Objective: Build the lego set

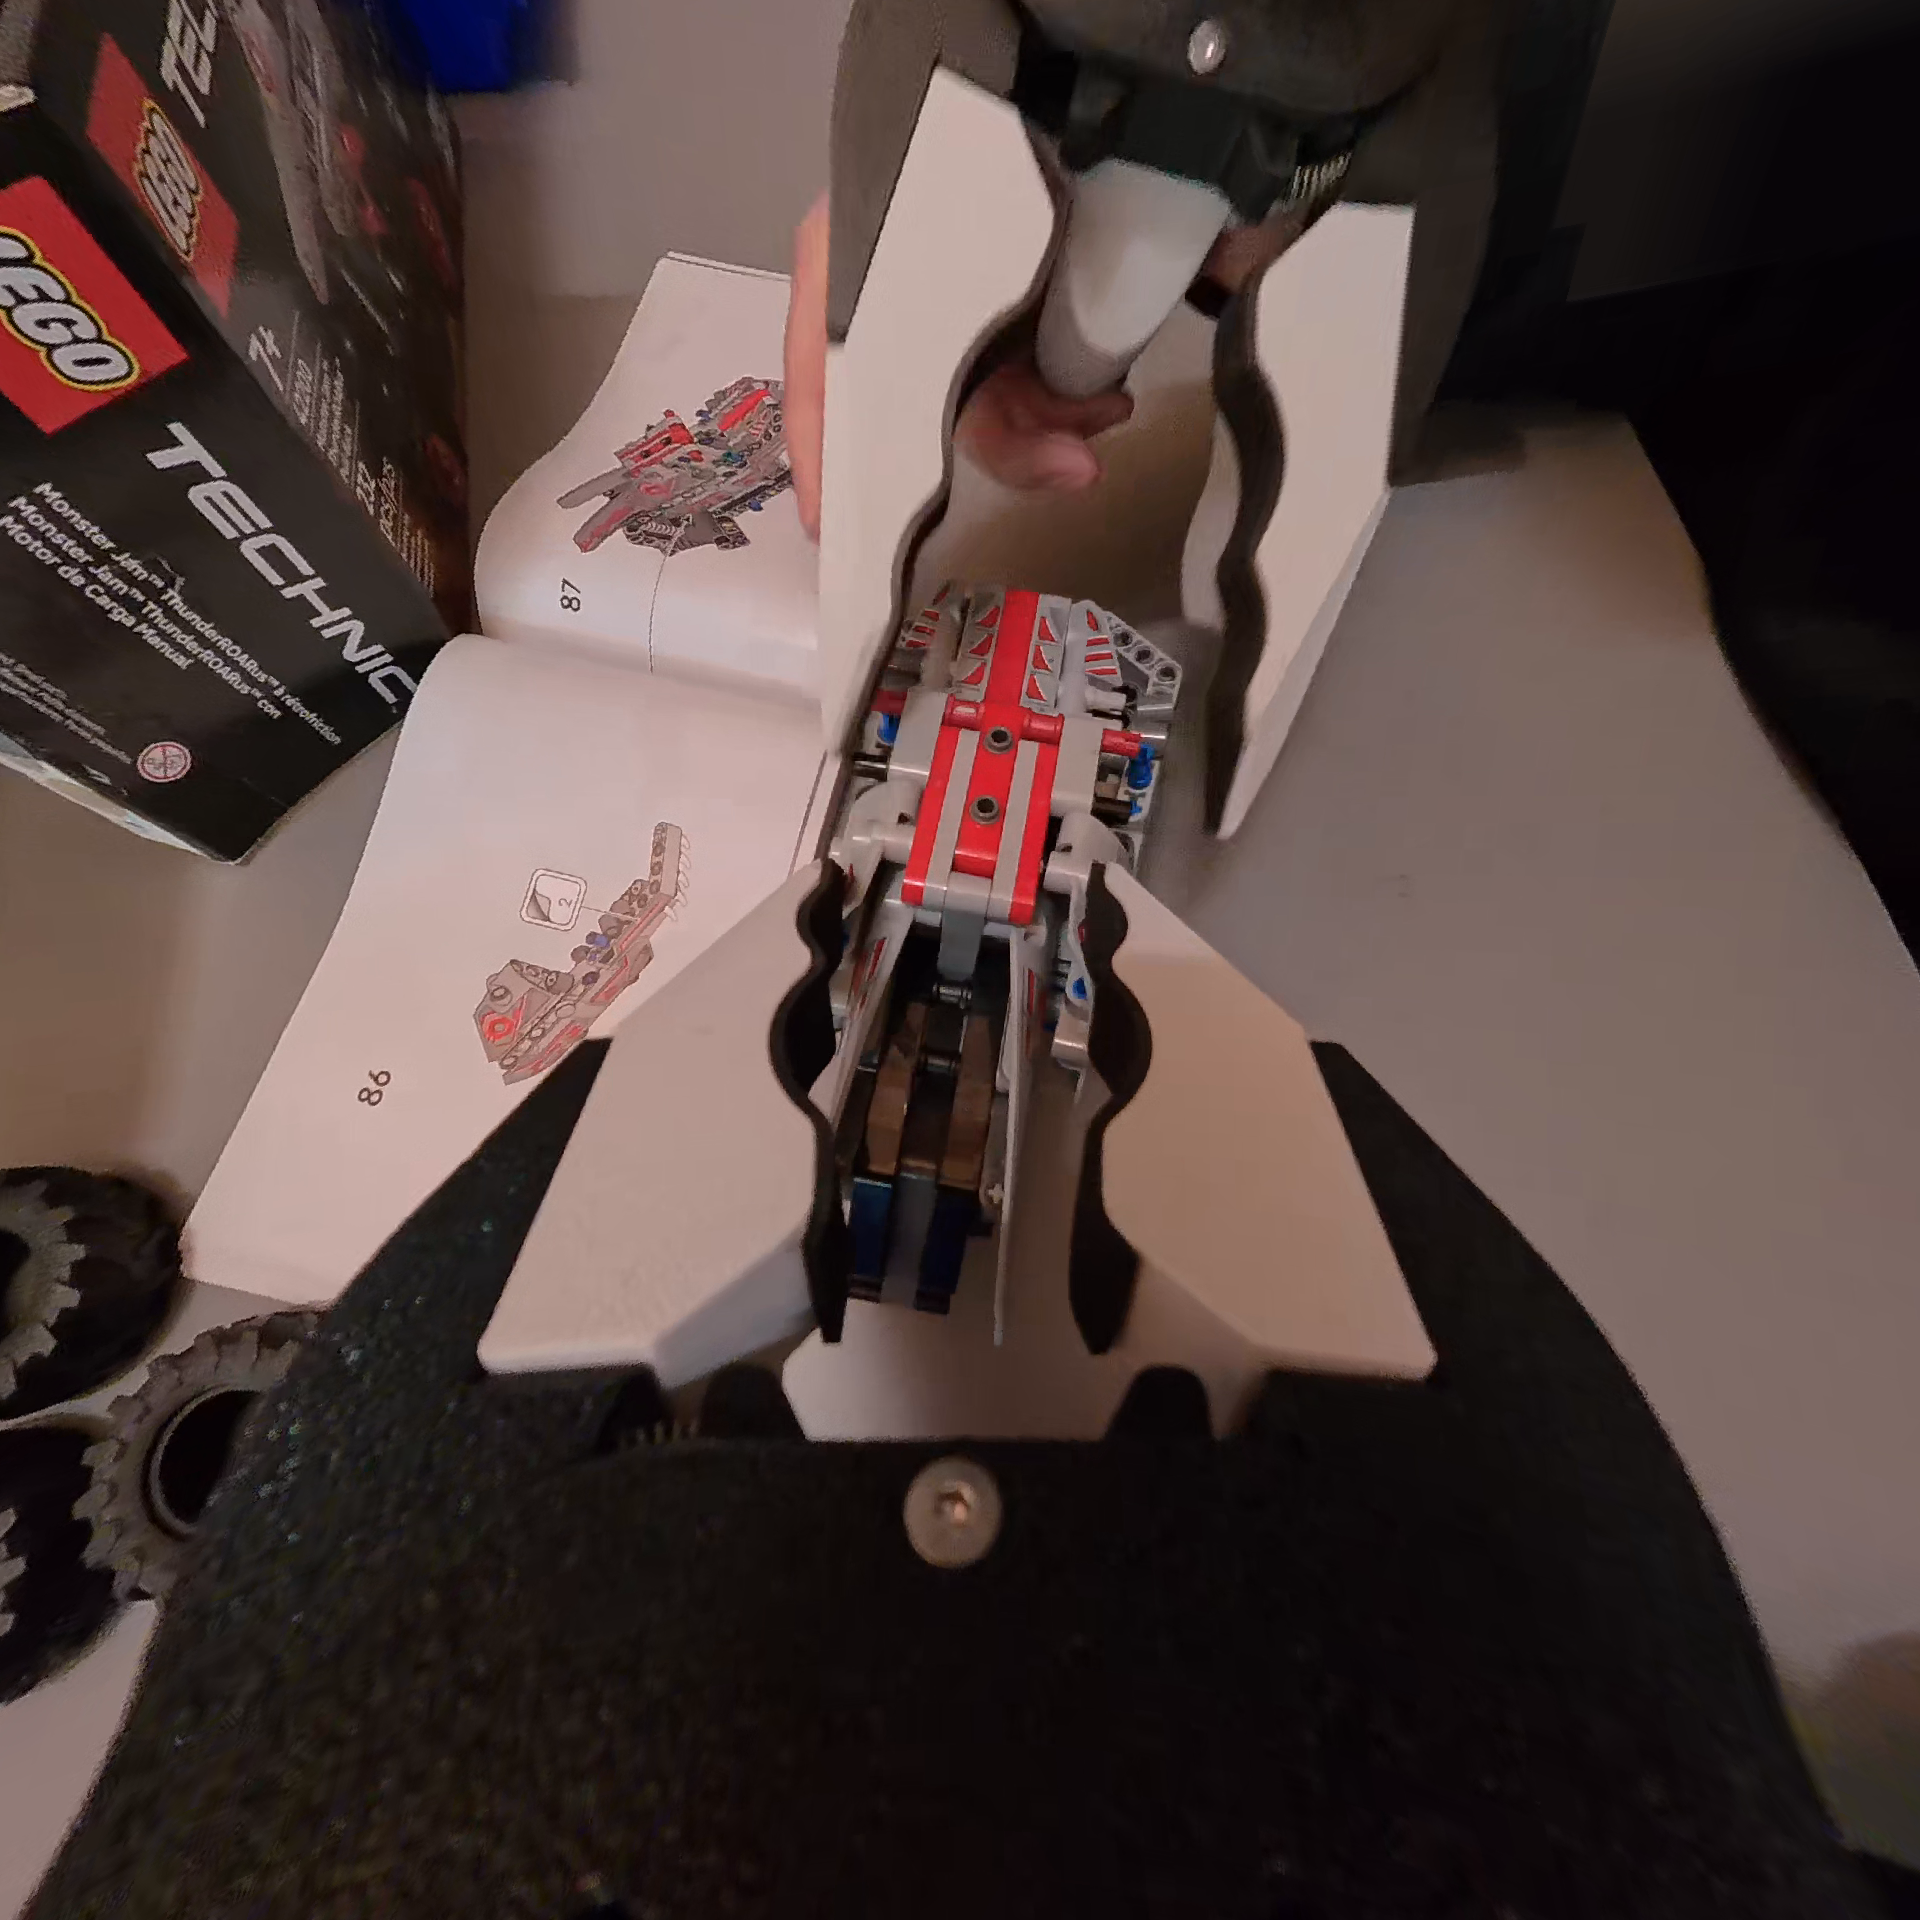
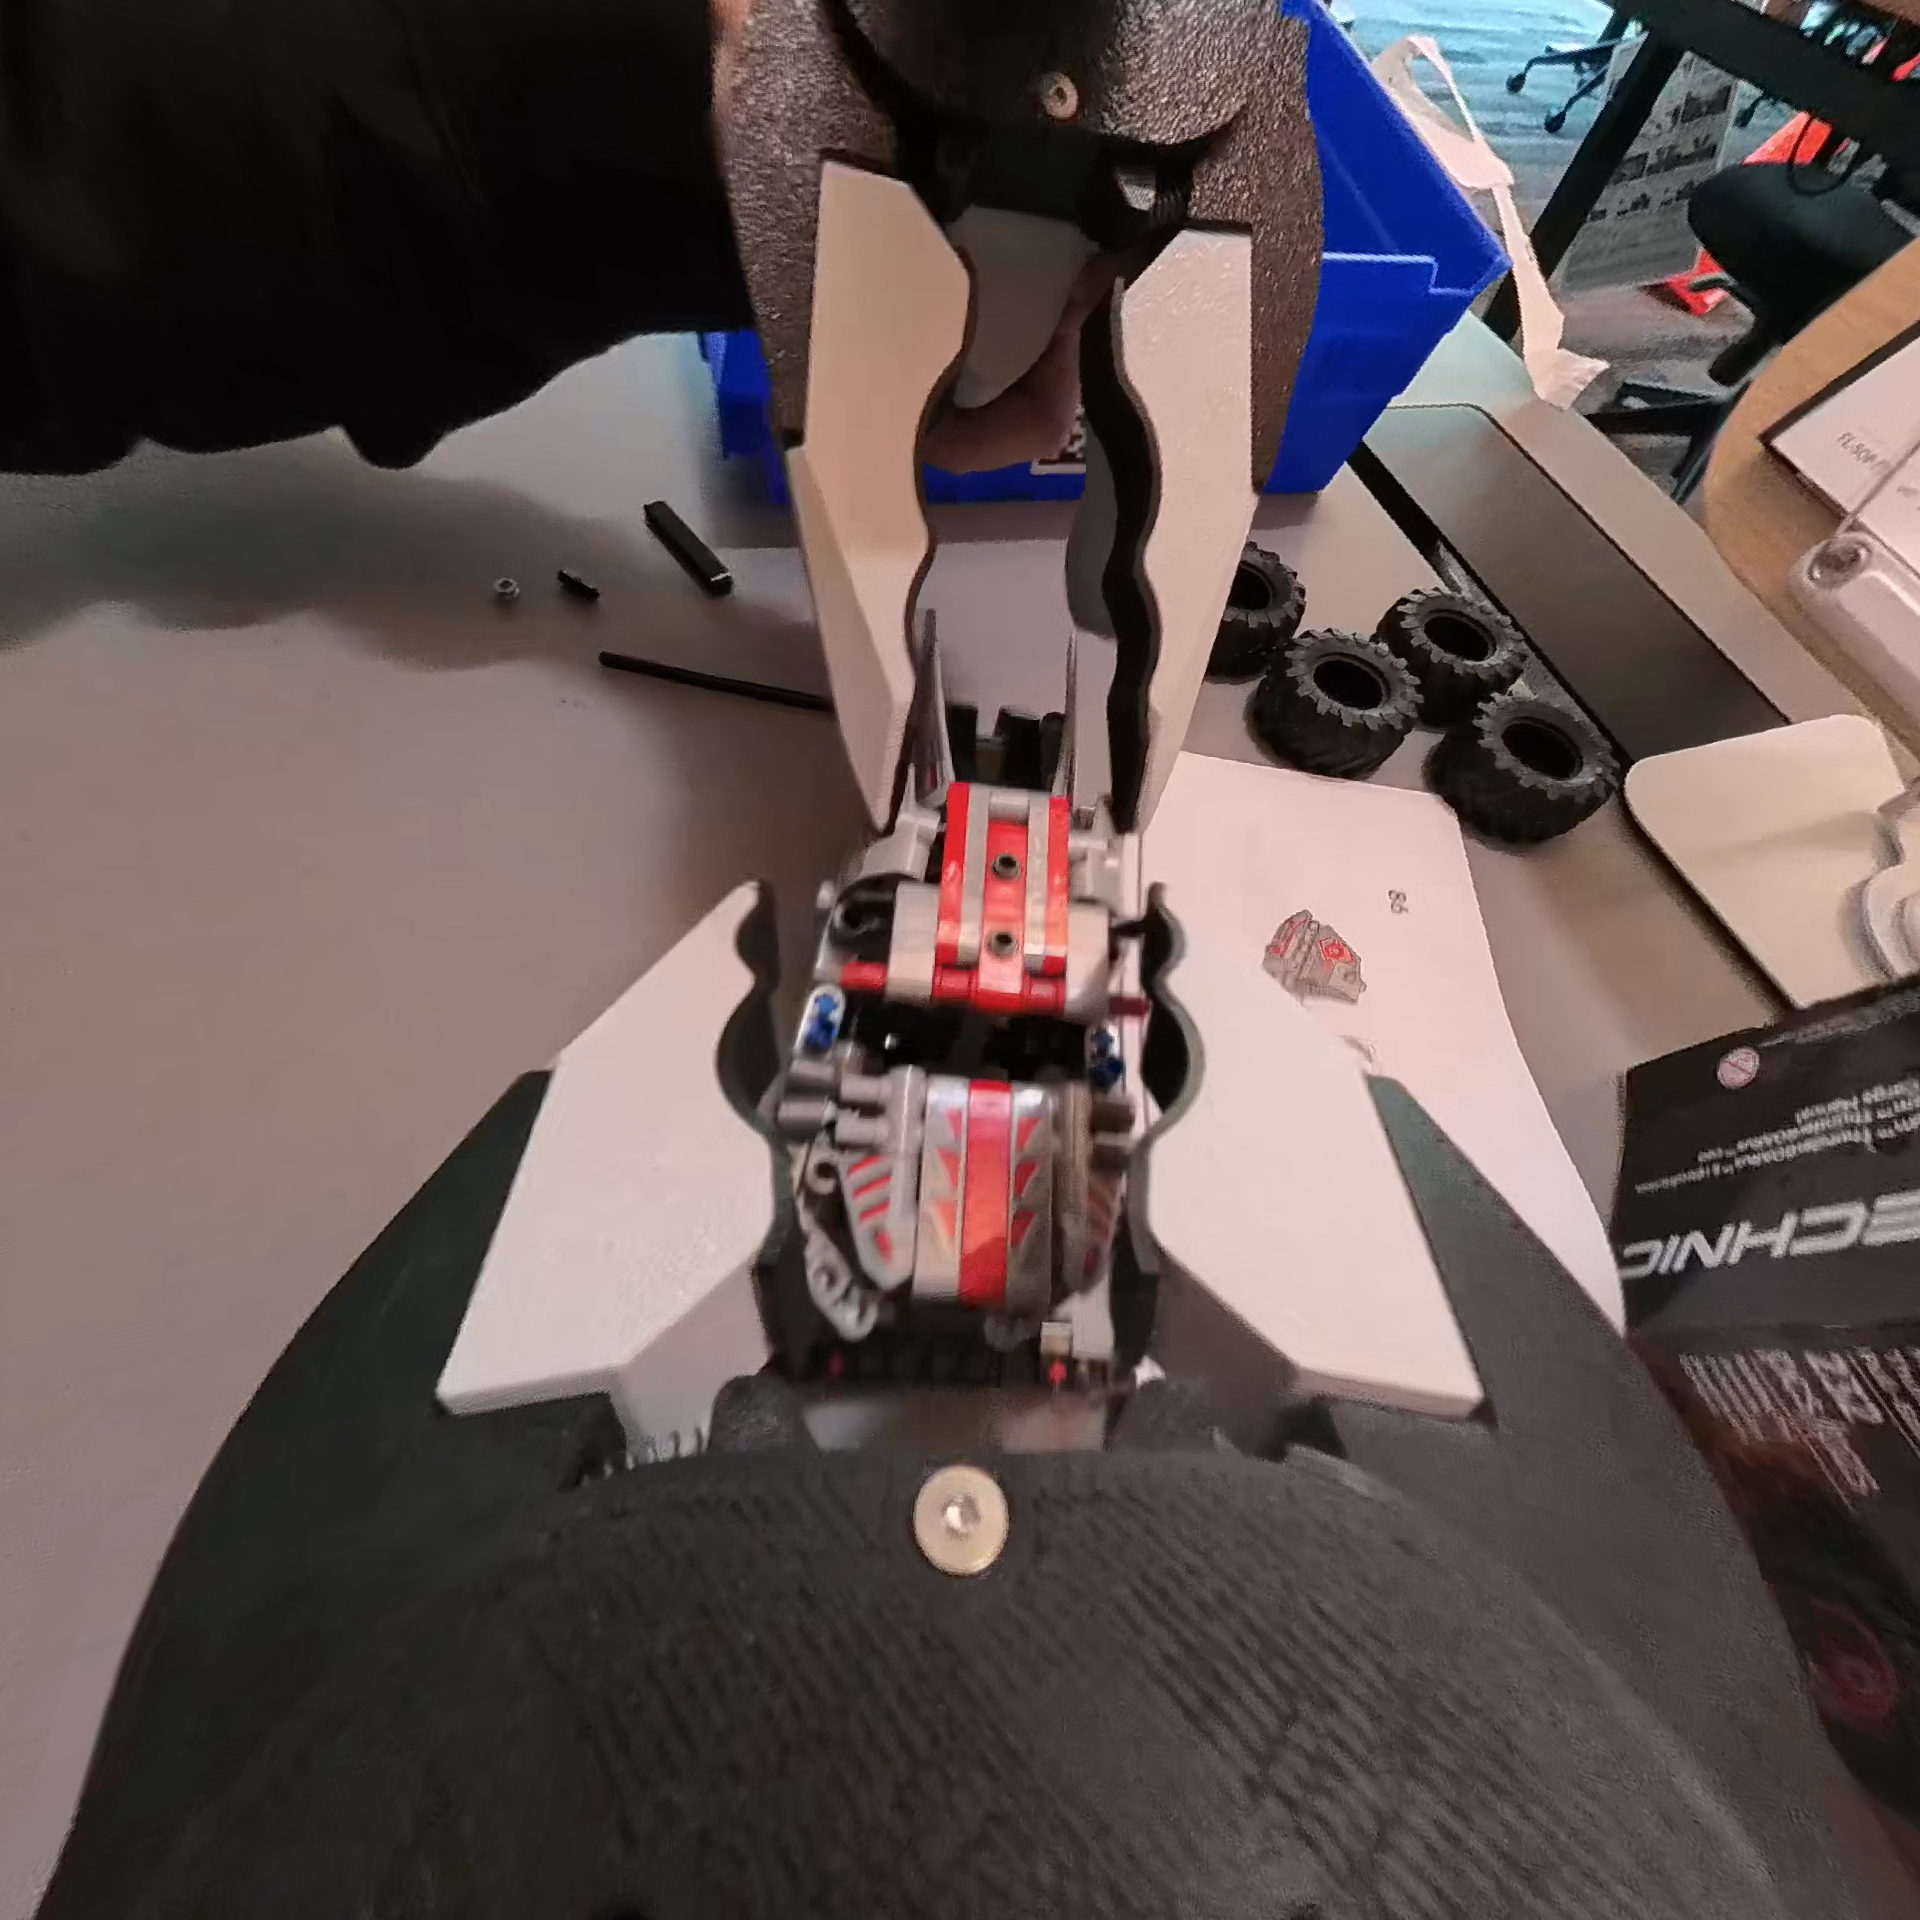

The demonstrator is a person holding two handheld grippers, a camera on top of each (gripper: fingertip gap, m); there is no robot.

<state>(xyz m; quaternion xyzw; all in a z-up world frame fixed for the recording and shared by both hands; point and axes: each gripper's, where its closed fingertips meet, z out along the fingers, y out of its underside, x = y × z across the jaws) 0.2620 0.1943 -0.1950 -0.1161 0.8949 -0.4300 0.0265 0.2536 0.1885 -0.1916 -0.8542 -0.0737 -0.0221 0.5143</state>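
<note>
So the half-built truck body (image 1: 997, 831) was hanging in the air between both tools, above the table (image 1: 1558, 1039) and right beside the open instruction booklet (image 1: 520, 935). The left gripper (image 1: 961, 1091) was clamped around the rear end, its padded fingers (image 1: 727, 1091) pressed against the grey side panels. The right gripper (image 2: 951, 1101) was closed on the nose end, the part with the red stripe and tooth-like stickers (both wrist views agreed on this, each one showing the other tool coming in from the far side).

The key thing: the model's long axis ran straight along the line between the two grippers, so each tool pointed down its length at the other. Neither hand was really nearer, they split it end to end.

My guess is whatever came next needed one side to hold steady while the other let go, since the four black tyres (image 2: 1434, 696) sat untouched on the table off toward the left gripper's side, next to the booklet. A few loose black pins and an axle (image 2: 707, 681) lay on the opposite side.
</note>
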